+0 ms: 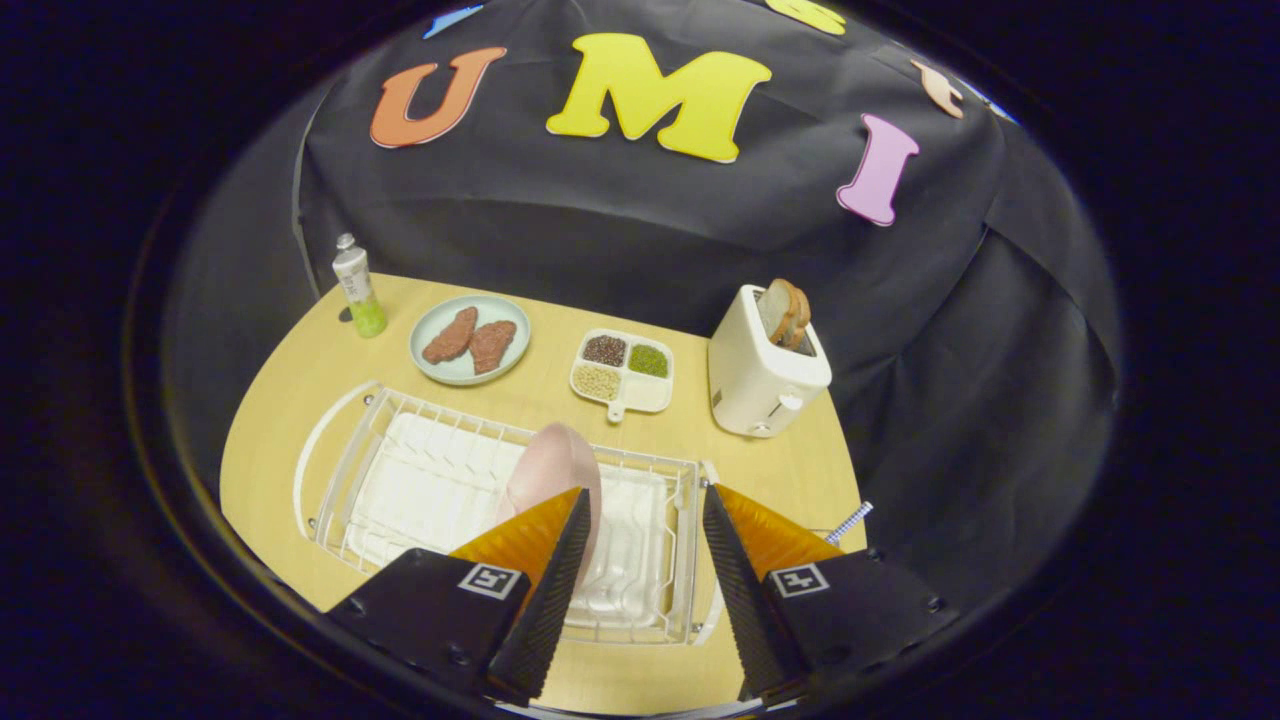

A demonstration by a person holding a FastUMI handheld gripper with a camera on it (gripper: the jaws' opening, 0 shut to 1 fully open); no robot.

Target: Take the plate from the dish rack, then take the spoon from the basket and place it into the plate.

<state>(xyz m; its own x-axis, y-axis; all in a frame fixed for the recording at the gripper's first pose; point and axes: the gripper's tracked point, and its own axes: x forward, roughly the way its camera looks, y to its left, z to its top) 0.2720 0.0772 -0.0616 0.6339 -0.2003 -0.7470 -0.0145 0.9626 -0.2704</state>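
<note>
A pink plate (553, 468) stands on edge in the white wire dish rack (420, 478), just ahead of my left finger (545, 560) and partly hidden behind it. My gripper (645, 497) hangs open above the rack's right half, with nothing between the fingers. Behind the right finger (745, 560) pokes out a spoon handle with a blue checked pattern (850, 522); the basket that holds it is hidden by that finger.
On the wooden table beyond the rack sit a light green plate with two pieces of meat (470, 340), a white divided dish of grains (622, 372), a white toaster with bread (765, 365) and a small bottle (357, 285).
</note>
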